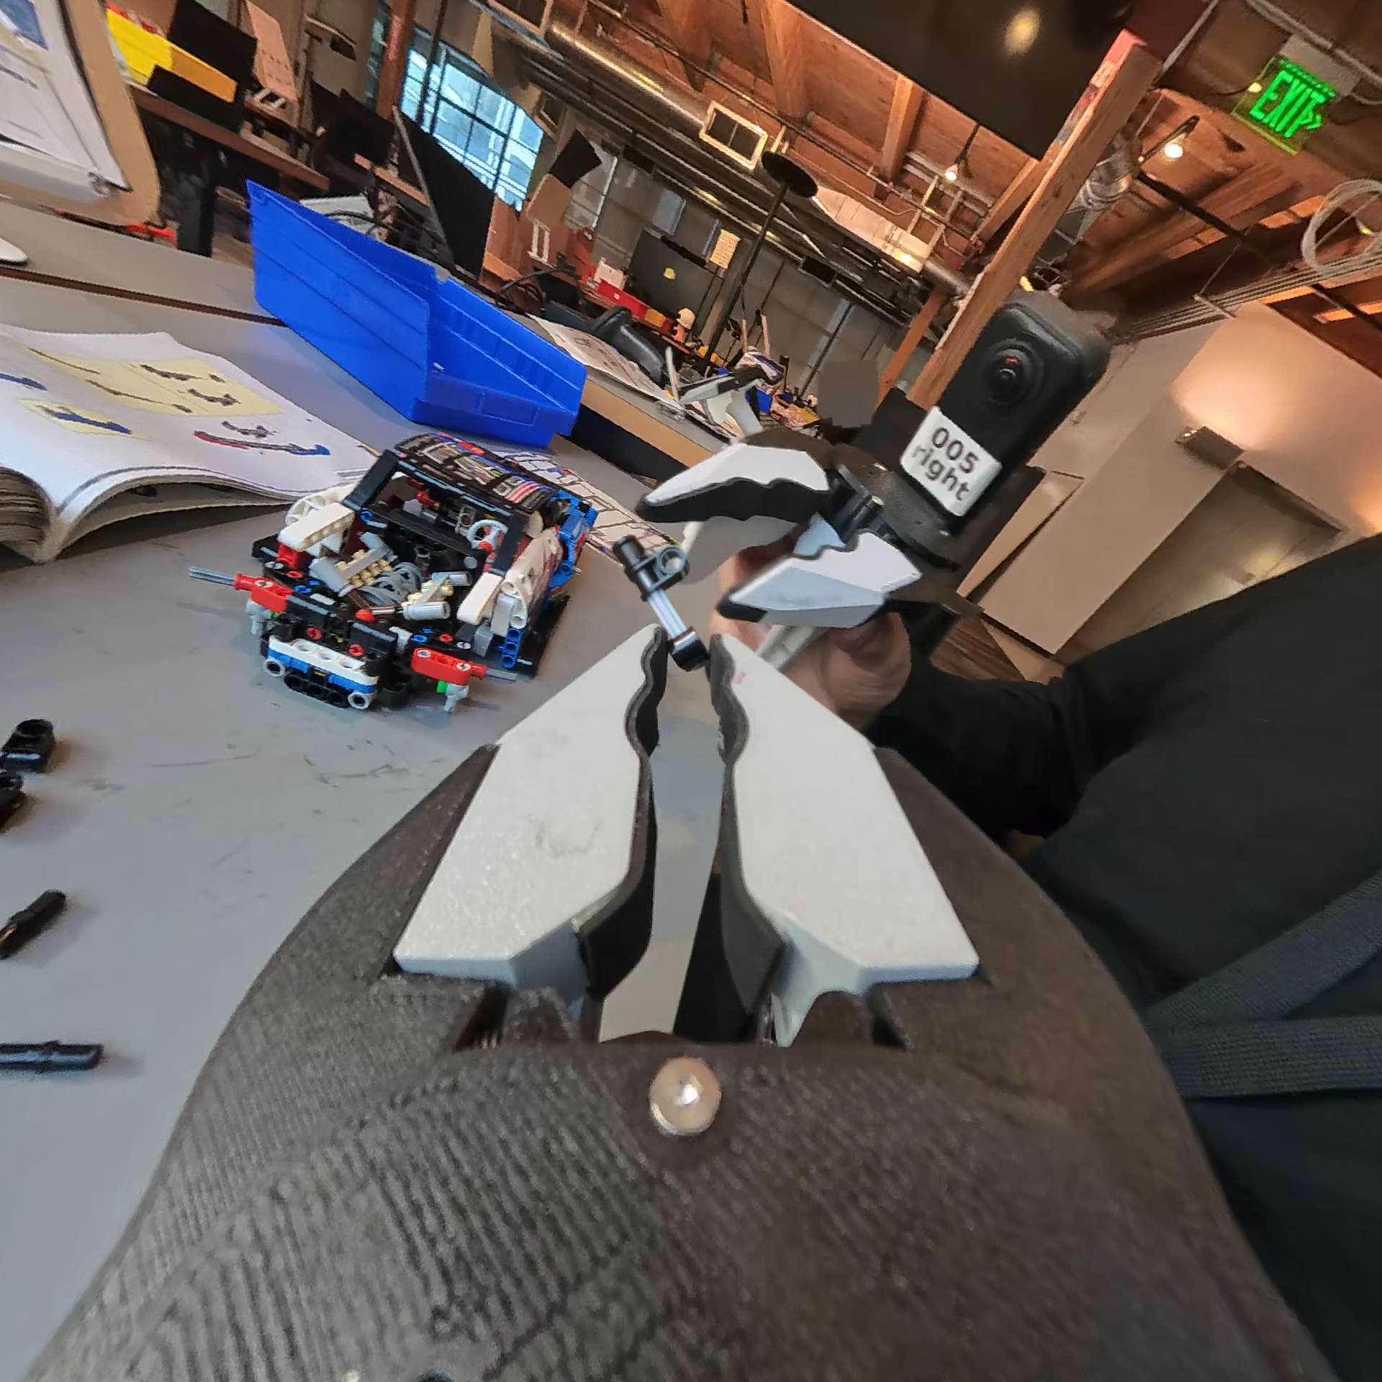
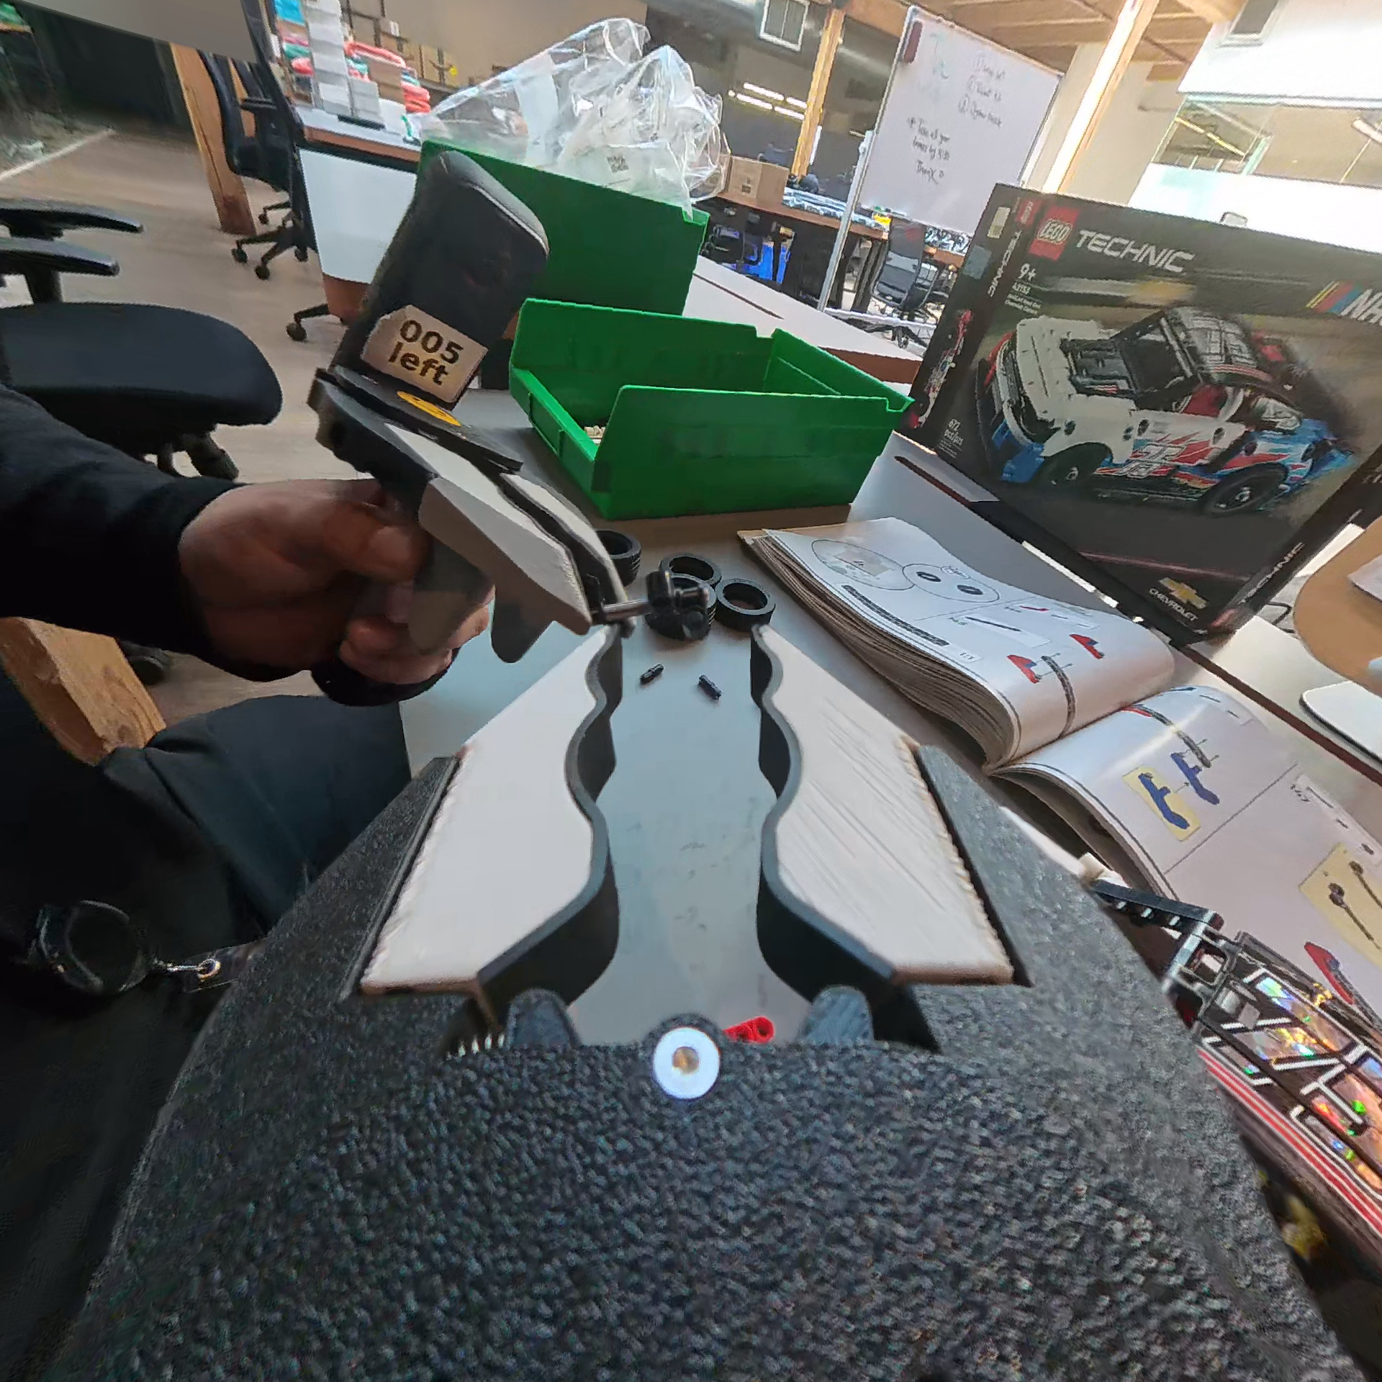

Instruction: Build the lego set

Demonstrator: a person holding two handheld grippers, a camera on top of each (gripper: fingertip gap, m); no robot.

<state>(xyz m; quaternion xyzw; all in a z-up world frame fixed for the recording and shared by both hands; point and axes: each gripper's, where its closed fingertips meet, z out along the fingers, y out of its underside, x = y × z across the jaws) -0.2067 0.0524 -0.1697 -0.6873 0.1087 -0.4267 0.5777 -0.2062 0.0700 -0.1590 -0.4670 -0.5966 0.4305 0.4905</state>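
A small grey axle assembly point(image 1: 662, 591) is pinched at its lower black end by the nearly closed left gripper point(image 1: 684, 650). The right gripper point(image 2: 684, 636) is spread wide and empty. The part is judged light, rigid and slippery; its free connector end should be grasped.

Small grey plastic axle with black connectors at both ends point(image 1: 665, 598), raised above the table, lower end pinched between closed fingertips. Half-built red, white, blue and black brick race car point(image 1: 407, 572) upright on grey tabletop. Loose black tyres point(image 2: 744, 602) and black pins point(image 2: 709, 686) scattered nearby.
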